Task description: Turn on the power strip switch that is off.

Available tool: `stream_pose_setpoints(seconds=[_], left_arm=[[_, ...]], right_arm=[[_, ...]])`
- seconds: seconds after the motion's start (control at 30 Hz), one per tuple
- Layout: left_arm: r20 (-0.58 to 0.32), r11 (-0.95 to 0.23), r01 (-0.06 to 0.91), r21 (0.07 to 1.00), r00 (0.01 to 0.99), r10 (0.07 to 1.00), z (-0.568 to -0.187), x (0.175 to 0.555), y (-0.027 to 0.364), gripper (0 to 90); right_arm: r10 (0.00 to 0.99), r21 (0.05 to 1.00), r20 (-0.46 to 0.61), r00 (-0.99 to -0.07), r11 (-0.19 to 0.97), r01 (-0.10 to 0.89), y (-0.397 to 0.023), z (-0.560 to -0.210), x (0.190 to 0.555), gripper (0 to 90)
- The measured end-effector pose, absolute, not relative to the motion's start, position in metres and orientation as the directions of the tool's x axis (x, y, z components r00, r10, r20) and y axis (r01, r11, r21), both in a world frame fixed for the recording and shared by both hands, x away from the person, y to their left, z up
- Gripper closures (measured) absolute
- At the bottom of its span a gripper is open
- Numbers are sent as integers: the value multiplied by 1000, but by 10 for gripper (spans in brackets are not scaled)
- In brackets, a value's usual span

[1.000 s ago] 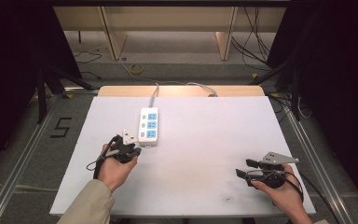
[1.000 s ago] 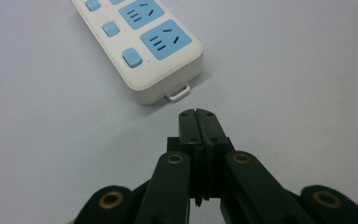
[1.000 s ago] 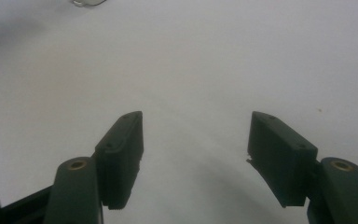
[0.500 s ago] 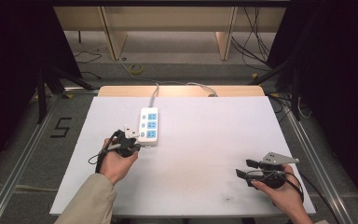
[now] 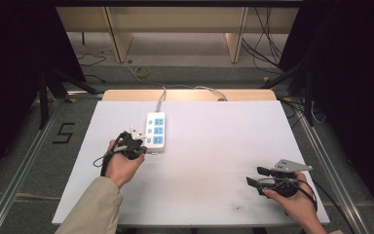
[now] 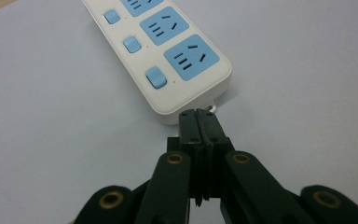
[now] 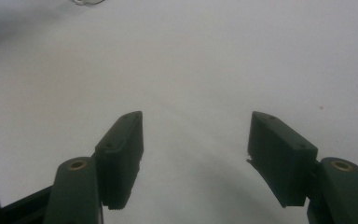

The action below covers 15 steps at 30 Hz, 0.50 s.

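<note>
Right now I count one power strip (image 5: pixel 156 132) on the table (image 5: pixel 214 146), lying lengthwise on the left half of the white top with its grey cord (image 5: pixel 161 97) running off the far edge. From the high view I make out three blue sockets on it; in the left gripper view I see three sockets and three small blue switches (image 6: pixel 155 77) alongside them, one beside each socket. I have two grippers in play, one in each hand.

My left gripper (image 6: pixel 198 122) has its jaws pressed flat together with nothing between them. Its tip sits right at the near end of the power strip, close against the rounded white edge below the last switch; I cannot tell whether it actually touches the casing or stops just short. In the high view that gripper (image 5: pixel 137 145) shows at the strip's near left corner, held in my left hand (image 5: pixel 121 163), with a tan sleeve (image 5: pixel 95 209) behind it.

My right gripper (image 7: pixel 196 140) has its jaws standing wide apart over bare white table, holding nothing and touching nothing. In the high view it (image 5: pixel 254 176) rests low near the front right corner of the table, well apart from the power strip, pointing towards the left.
</note>
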State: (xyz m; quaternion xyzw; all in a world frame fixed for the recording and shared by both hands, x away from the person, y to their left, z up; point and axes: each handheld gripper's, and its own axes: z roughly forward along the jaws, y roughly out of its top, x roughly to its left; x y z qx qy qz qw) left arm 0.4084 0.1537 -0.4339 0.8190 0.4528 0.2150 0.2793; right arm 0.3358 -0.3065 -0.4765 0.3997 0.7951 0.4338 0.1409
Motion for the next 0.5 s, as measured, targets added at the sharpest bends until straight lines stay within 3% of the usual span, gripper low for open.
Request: stream_pose_setpoints(seconds=[0.5], left_arm=[[108, -443, 625, 643, 498, 860, -429, 418, 150, 898]], right_arm=[[757, 802, 123, -642, 305, 514, -306, -477, 336, 368]])
